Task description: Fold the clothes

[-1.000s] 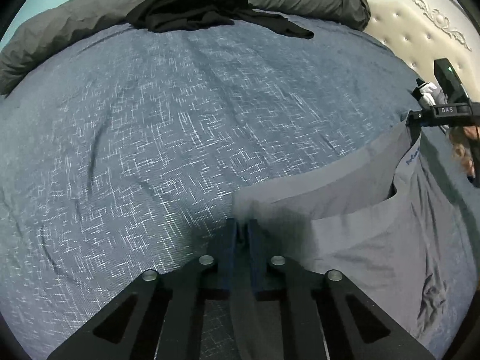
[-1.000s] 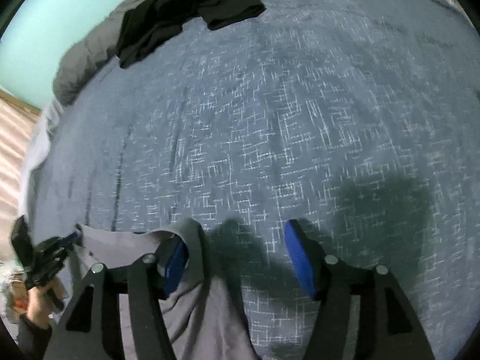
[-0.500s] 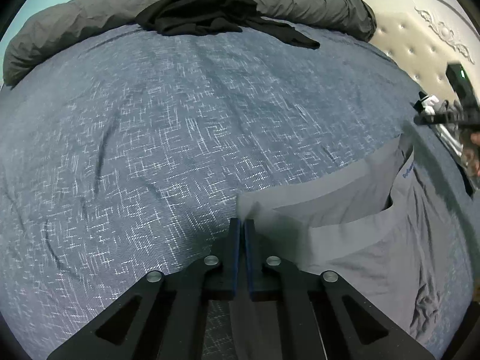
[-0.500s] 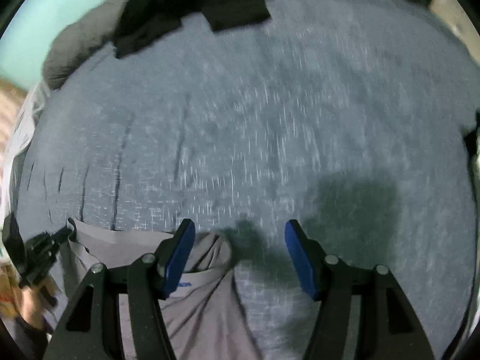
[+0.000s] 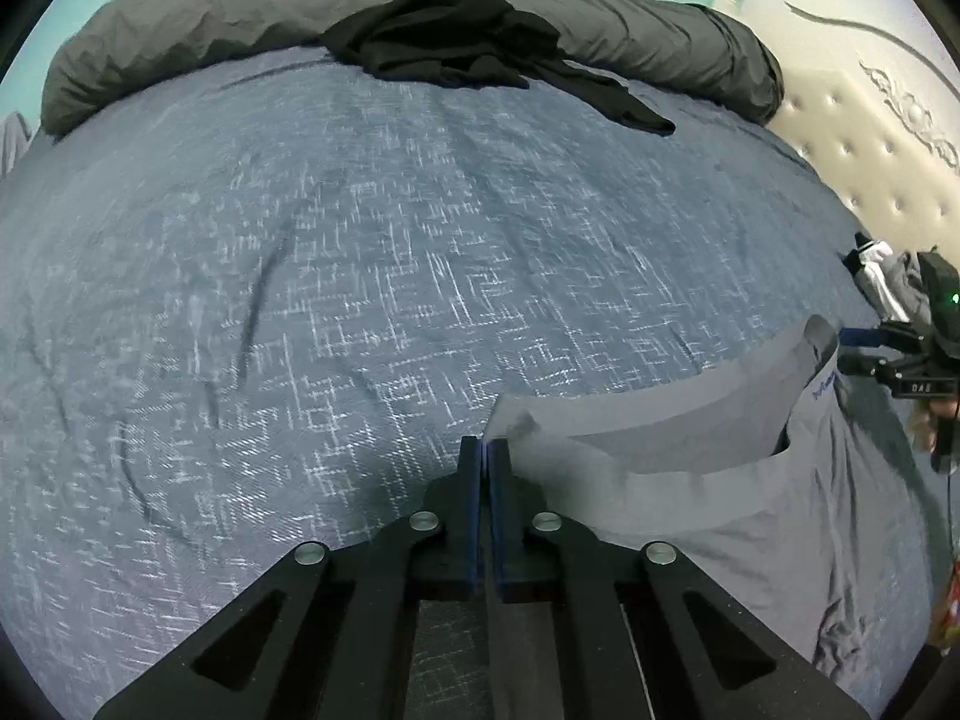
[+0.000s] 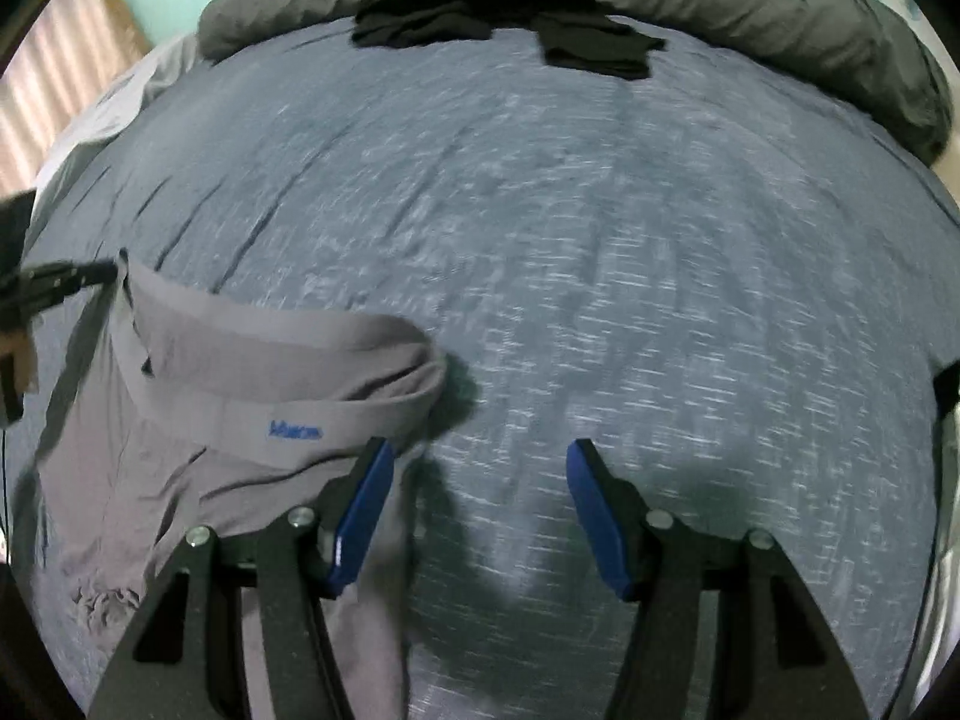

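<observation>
Left wrist view: the left gripper points steeply down at the bed. Its jaws are pressed together, pinching the near corner of the waistband of the gray shorts. The shorts lie on the bed to the right of the gripper, waistband raised at the pinched corner. The right gripper is at the far right edge, just beside the other waistband corner. Compared with a second ago, the left gripper keeps the same pinch and the view has rolled slightly; the right gripper sits lower in the picture.

Right wrist view: the right gripper points steeply down with its jaws spread and nothing between them. The shorts lie left of it, the waistband corner beside its left pad. The left gripper holds the far corner. A second ago the waistband corner draped over that pad; now it lies free, and the view has rolled.

A pile of black clothes lies against the gray duvet.
</observation>
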Demonstrator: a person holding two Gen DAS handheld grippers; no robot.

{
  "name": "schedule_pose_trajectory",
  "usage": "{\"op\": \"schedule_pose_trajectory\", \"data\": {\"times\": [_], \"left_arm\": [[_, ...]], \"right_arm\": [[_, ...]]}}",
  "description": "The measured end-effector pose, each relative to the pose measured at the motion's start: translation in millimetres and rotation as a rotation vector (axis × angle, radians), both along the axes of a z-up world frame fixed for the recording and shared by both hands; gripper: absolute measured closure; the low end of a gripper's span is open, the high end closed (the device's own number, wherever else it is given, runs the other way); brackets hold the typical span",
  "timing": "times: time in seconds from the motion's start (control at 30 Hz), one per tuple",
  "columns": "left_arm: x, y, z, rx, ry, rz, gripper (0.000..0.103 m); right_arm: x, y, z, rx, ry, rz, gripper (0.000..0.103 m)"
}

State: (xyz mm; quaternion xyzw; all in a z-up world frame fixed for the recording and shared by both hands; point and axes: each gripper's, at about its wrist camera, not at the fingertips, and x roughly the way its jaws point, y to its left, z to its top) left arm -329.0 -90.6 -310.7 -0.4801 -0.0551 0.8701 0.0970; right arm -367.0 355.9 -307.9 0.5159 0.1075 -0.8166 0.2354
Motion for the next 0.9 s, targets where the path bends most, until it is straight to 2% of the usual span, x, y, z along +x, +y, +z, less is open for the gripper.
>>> {"op": "schedule_pose_trajectory", "data": {"times": [0.07,0.1,0.2,0.27,0.3,0.47,0.53,0.57,0.6,0.7,0.8,0.9], "left_arm": [[1.0,2.8,2.2,0.001,0.011,-0.011,0.097],[1.5,4.3,3.3,-0.001,0.017,-0.017,0.091],[0.1,15.1,1.1,-0.01,0.01,-0.064,0.083],[-0.4,22.1,-3.8,-0.027,-0.011,-0.095,0.069],[0.2,23.9,-6.7,-0.035,-0.019,-0.102,0.067],[0.9,18.9,-18.4,-0.008,-0.032,-0.083,0.066],[1.9,16.3,-20.2,-0.005,-0.027,-0.079,0.066],[2.4,15.1,-21.1,-0.003,-0.024,-0.077,0.066],[2.6,15.2,-21.7,-0.011,-0.02,-0.08,0.068],[3.1,16.6,-21.0,-0.072,-0.003,-0.086,0.103],[5.1,11.9,-14.5,-0.078,0.025,-0.08,0.103],[6.5,-1.3,-4.1,-0.048,0.055,-0.04,0.103]], "right_arm": [[-4.0,-7.7,-1.4,0.014,0.017,0.007,0.042],[-7.1,-12.1,1.7,0.021,0.027,0.01,0.042],[-7.8,-23.0,5.5,0.035,0.038,0.023,0.042],[-9.5,-27.5,4.7,0.043,0.043,0.03,0.042],[-10.3,-29.7,4.3,0.047,0.046,0.034,0.044],[-16.3,-40.1,5.7,0.029,0.06,0.044,0.064],[-17.3,-41.8,6.4,0.027,0.058,0.049,0.068],[-17.9,-43.0,5.8,0.025,0.056,0.051,0.075],[-18.5,-44.4,4.9,0.022,0.054,0.053,0.079],[-18.1,-45.3,5.7,0.014,0.068,0.052,0.095],[-17.1,-44.6,8.7,0.002,0.083,0.053,0.098],[-16.0,-39.9,14.9,-0.022,0.102,0.046,0.1]]}}
